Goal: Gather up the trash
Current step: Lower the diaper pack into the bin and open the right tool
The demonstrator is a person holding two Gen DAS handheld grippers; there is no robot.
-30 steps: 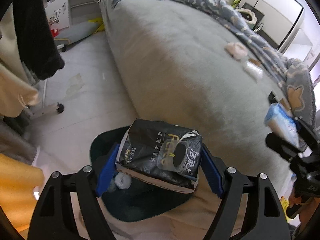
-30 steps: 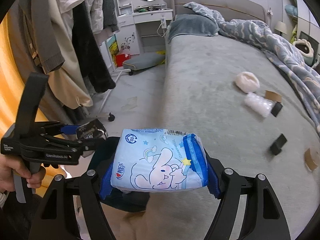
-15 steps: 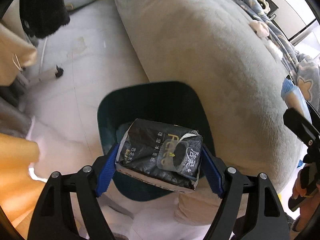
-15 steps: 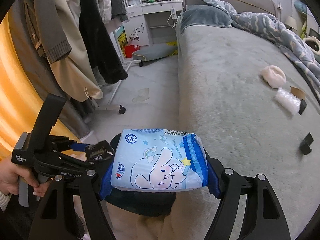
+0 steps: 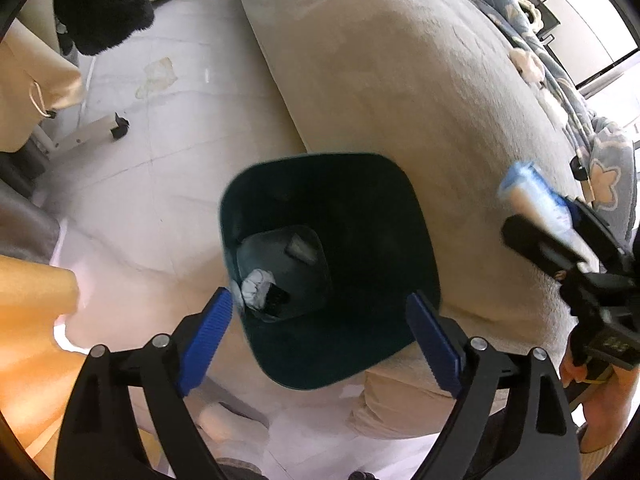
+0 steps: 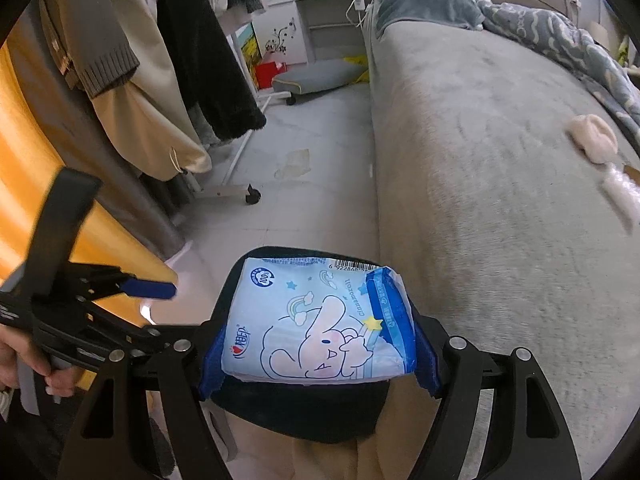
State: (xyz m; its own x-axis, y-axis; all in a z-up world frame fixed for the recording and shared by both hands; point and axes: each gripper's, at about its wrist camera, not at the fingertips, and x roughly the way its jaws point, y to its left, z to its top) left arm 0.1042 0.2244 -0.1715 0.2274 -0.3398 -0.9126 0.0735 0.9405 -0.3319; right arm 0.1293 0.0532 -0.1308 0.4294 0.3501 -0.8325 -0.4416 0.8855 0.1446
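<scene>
A dark green trash bin (image 5: 416,248) stands on the floor against the bed. My left gripper (image 5: 320,332) is open and empty just above the bin's near rim. The black tissue pack (image 5: 280,264) lies at the bin's bottom beside a crumpled white tissue (image 5: 256,284). My right gripper (image 6: 316,340) is shut on a light blue tissue pack (image 6: 316,324) with a cartoon rabbit, held over the bin (image 6: 296,416). That pack also shows in the left wrist view (image 5: 536,200), at the right.
The grey bed (image 6: 480,168) carries a beige round pad (image 6: 592,144) and a clear wrapper (image 6: 620,200). A clothes rack with hanging coats (image 6: 120,80) and its wheeled foot (image 6: 252,196) stand left. A flat scrap (image 5: 156,76) lies on the floor.
My left gripper has opened and the black tissue pack has dropped into the bin. My right gripper has carried the blue pack closer over the bin.
</scene>
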